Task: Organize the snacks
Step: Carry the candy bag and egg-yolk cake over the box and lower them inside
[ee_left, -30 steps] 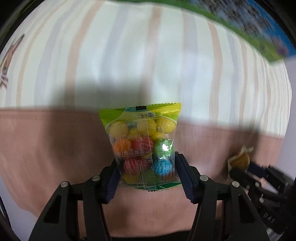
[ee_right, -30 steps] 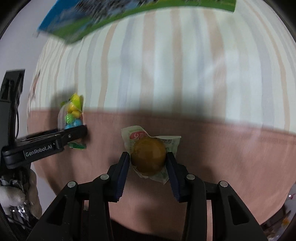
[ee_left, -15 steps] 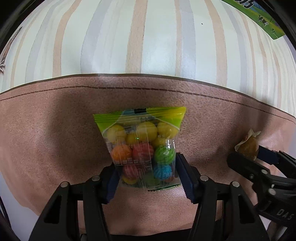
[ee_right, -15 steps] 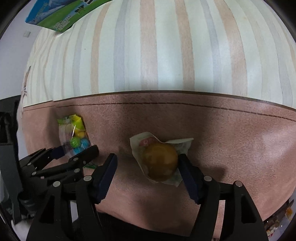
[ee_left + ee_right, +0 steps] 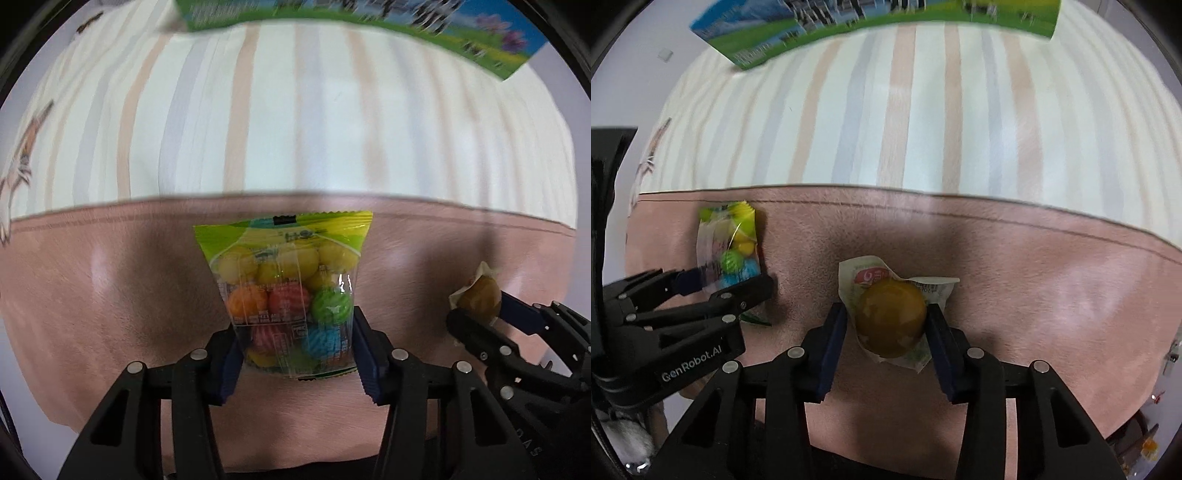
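My left gripper point(image 5: 293, 350) is shut on a clear bag of coloured candy balls point(image 5: 286, 291) with a green top, held over the pink band of the cloth. The bag also shows in the right wrist view point(image 5: 729, 247), in the left gripper point(image 5: 731, 284). My right gripper point(image 5: 886, 328) is shut on a wrapped yellow-brown round snack point(image 5: 890, 321) in a white crinkled wrapper. The snack shows at the right of the left wrist view point(image 5: 480, 295), in the right gripper point(image 5: 476, 308).
A striped cloth point(image 5: 295, 129) with a pink border band point(image 5: 1052, 295) covers the surface. A green and blue printed box point(image 5: 871, 22) lies at the far side, also at the top of the left wrist view point(image 5: 369, 29). Small clutter sits at the lower right edge point(image 5: 1145, 443).
My right gripper, open around the round snack half a second ago, has shut on it. Both grippers have lifted and tilted, bringing the green box back into view. The left still holds the candy bag.
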Motion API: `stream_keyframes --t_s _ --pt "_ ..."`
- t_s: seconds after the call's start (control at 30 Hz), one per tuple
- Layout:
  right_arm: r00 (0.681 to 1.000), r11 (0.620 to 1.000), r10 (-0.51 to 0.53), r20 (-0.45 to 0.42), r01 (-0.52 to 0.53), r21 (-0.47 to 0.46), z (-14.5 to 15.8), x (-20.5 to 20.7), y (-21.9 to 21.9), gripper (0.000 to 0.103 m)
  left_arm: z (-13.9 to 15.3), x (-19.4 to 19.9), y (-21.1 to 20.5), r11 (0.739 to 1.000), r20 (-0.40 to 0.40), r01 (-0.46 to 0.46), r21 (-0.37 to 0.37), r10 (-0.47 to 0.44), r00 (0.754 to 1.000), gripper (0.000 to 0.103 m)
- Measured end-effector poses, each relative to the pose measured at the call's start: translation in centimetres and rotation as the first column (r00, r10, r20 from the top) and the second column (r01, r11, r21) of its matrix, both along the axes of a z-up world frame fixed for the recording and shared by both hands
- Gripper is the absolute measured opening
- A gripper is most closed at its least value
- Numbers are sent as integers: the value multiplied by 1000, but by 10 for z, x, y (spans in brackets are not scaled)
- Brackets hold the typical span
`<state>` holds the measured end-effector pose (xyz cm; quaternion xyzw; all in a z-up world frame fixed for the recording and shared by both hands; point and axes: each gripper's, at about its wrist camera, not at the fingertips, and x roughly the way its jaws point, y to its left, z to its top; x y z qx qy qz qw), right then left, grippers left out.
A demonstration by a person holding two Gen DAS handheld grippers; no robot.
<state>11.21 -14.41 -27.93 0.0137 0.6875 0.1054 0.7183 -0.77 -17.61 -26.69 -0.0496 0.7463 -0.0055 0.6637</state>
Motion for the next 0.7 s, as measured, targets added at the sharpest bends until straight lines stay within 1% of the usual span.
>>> stream_keyframes --t_s 0.07,0.2,0.27,0.33,0.37,0.43,0.5,0.53,0.57,0.63,0.7 --pt "999 1000 -7 32 6 18 16 -3 -2 46 20 6 -5 1000 34 17 -8 -17 999 49" --pt "993 998 -21 120 14 63 63 7 -12 46 69 31 -14 998 114 35 -60 -28 993 49" --pt "985 995 -40 171 25 93 94 20 -20 46 101 51 -15 996 177 46 -79 -31 984 49" --pt "975 992 -56 217 30 122 123 37 -31 46 128 72 -15 993 218 57 -101 -34 975 49" --pt "970 991 -63 237 32 132 134 43 -31 46 140 83 -13 992 240 58 -114 -29 970 49" --pt "960 986 -76 271 32 164 161 66 -38 46 161 107 -12 986 277 92 -142 -50 960 49" --pt "950 984 -84 300 32 175 179 90 -41 46 175 134 -9 984 298 98 -151 -49 953 49" --pt "945 984 -89 315 34 174 184 107 -35 46 181 150 -7 983 314 108 -149 -57 948 49" --pt "941 985 -88 326 33 168 189 121 -37 46 182 164 -5 983 320 109 -146 -58 946 49" --pt "936 988 -88 340 38 152 194 154 -34 46 180 195 3 984 319 113 -136 -64 946 49" --pt "941 991 -80 328 39 130 193 186 -37 46 167 224 11 986 289 103 -132 -61 955 49"
